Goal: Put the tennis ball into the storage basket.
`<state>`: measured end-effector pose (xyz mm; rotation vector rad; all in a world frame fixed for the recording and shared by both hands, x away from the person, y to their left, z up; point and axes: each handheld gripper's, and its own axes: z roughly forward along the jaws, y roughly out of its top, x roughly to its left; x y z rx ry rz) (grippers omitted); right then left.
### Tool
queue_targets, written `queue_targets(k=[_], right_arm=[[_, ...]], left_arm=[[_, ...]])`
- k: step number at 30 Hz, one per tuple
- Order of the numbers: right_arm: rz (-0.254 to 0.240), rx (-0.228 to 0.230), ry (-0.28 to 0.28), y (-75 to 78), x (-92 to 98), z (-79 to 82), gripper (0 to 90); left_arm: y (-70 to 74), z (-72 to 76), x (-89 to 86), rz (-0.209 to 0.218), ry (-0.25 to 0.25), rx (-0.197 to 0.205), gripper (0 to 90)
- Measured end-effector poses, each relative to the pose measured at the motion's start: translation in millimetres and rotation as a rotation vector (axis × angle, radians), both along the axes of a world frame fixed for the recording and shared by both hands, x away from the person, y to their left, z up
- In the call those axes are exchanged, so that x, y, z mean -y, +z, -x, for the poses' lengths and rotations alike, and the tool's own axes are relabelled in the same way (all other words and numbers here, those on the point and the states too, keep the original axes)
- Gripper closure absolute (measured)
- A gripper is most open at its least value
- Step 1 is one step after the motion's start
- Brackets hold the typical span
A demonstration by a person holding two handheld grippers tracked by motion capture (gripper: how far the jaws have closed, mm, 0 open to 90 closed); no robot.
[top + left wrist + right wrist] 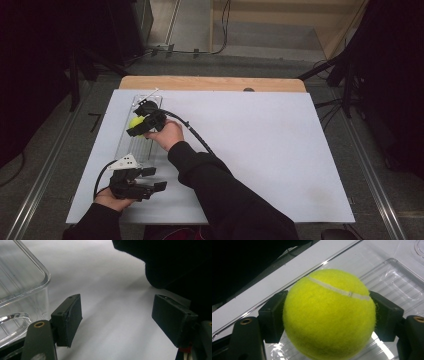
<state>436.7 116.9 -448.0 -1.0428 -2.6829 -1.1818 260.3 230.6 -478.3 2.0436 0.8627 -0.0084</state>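
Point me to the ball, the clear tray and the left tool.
ball (pixel 329 315), right gripper view, middle of its felt.
tray (pixel 30 285), left gripper view, its rounded corner wall.
left tool (pixel 152 179), high view, between its fingertips.

Open board right of the claws, tray wall at the left

The right gripper (pixel 141 126), with the tennis ball (pixel 329 315) filling its jaws, hangs over the clear tray (pixel 125 142). Beside the left gripper (pixel 150 179), the tray's corner stands close; the dark sleeve (pixel 175 262) blocks the other side.
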Motion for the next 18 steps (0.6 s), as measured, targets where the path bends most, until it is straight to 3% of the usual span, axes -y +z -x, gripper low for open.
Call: queue_targets(k=[3,7,18], right_arm=[[-0.01,0.004,0.0,0.6,0.4,-0.4,16.2],[-0.024,0.034,-0.007,9.0,4.1,0.2,14.9],[-0.033,0.022,0.012,29.1,32.2,5.9,14.9]], left_arm=[[0.0,0.1,0.0,-0.001,0.0,0.0,24.6],[0.0,0.1,0.0,-0.001,-0.001,-0.001,24.6],[-0.4,0.0,1.0,-0.003,-0.002,0.002,24.6]])
